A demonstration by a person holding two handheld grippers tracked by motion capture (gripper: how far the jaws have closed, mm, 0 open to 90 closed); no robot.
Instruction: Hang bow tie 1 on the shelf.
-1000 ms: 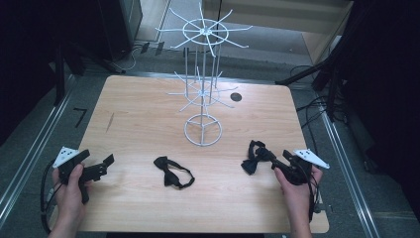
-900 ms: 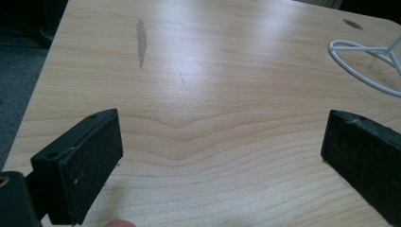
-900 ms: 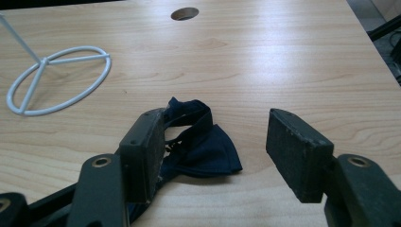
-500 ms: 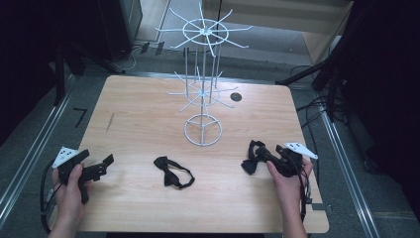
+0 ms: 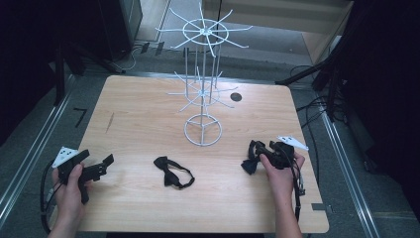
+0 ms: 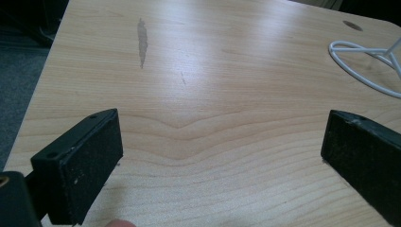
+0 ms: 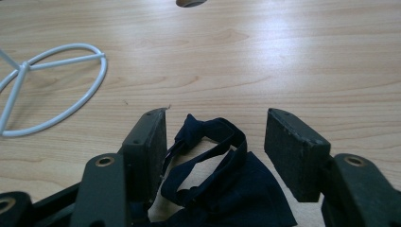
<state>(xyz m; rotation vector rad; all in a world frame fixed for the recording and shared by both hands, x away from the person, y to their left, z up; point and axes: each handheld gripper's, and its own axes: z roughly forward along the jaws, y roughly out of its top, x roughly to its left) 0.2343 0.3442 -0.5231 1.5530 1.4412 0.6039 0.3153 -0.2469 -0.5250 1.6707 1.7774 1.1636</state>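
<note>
At the far left of the high view, near the table's (image 5: 148, 119) front left corner, left gripper (image 5: 101, 166) held low over the wood in the person's left hand (image 5: 69, 191), grey three-cornered plate at its rear, jaws spread wide with only bare tabletop between them; in the left gripper view, both black pads (image 6: 87, 161) far apart and a pale grey streak (image 6: 142, 40) on the grain beyond. Toward the middle of the front edge, a dark bow tie (image 5: 173, 172) lying flat and loose, strap curled beside it, well apart from both tools. Behind it, at the table's centre, a white wire display stand (image 5: 203, 130) standing upright on a ring base, spokes fanning out at two levels; a small dark round hole (image 5: 236, 96) in the tabletop just right of its pole. Further right, near the front right edge, a second dark bow tie (image 5: 251, 157) on the wood, directly at the tip of the right gripper (image 5: 261, 154), gripped by the right hand (image 5: 280, 171). In the right gripper view, jaws parted on either side of that tie (image 7: 222, 175), strap looped up between the pads, the left pad (image 7: 153, 142) touching or nearly touching the fabric, the right one standing clear of it; not yet pinched.
</note>
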